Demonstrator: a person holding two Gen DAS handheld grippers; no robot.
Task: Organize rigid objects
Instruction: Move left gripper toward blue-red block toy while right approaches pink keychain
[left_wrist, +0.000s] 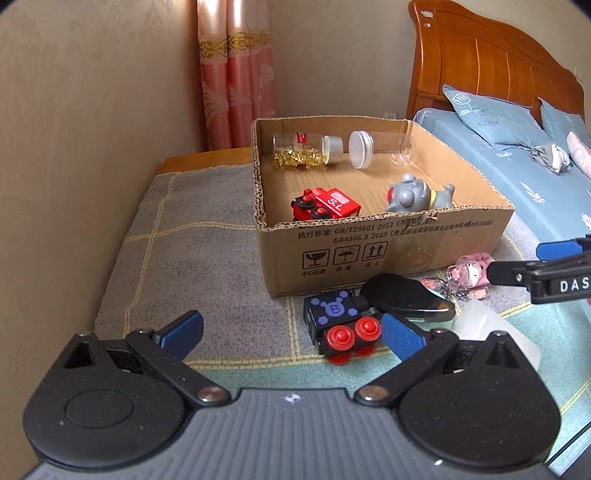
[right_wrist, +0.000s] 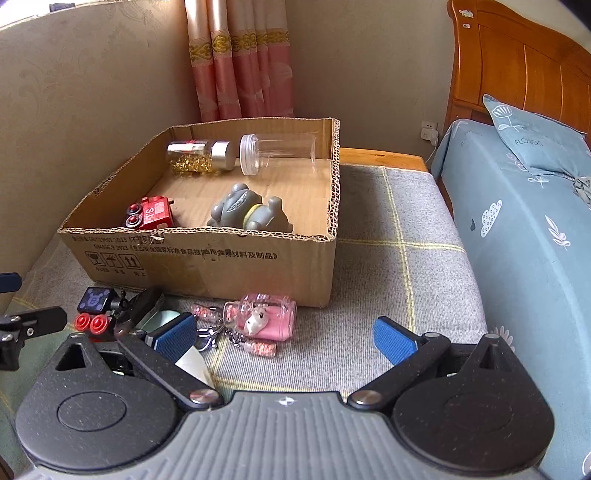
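Note:
A cardboard box (left_wrist: 373, 245) holds a jar of gold bits (left_wrist: 301, 153), a clear jar with a white lid (left_wrist: 380, 147), a red toy train (left_wrist: 327, 205) and a grey figurine (left_wrist: 417, 195). In front of it on the blanket lie a black toy train with red wheels (left_wrist: 340, 323), a black key fob (left_wrist: 406, 299) and a pink bottle keychain (right_wrist: 267, 317). My left gripper (left_wrist: 291, 332) is open, its right pad (left_wrist: 400, 334) right beside the black train. My right gripper (right_wrist: 284, 338) is open just short of the pink bottle.
A grey blanket with yellow lines (right_wrist: 388, 258) covers a wooden bench against the wall. A bed with blue sheets (right_wrist: 524, 240) runs along the right. A translucent white piece (left_wrist: 491, 328) lies near the key fob. Pink curtains (left_wrist: 236, 74) hang behind the box.

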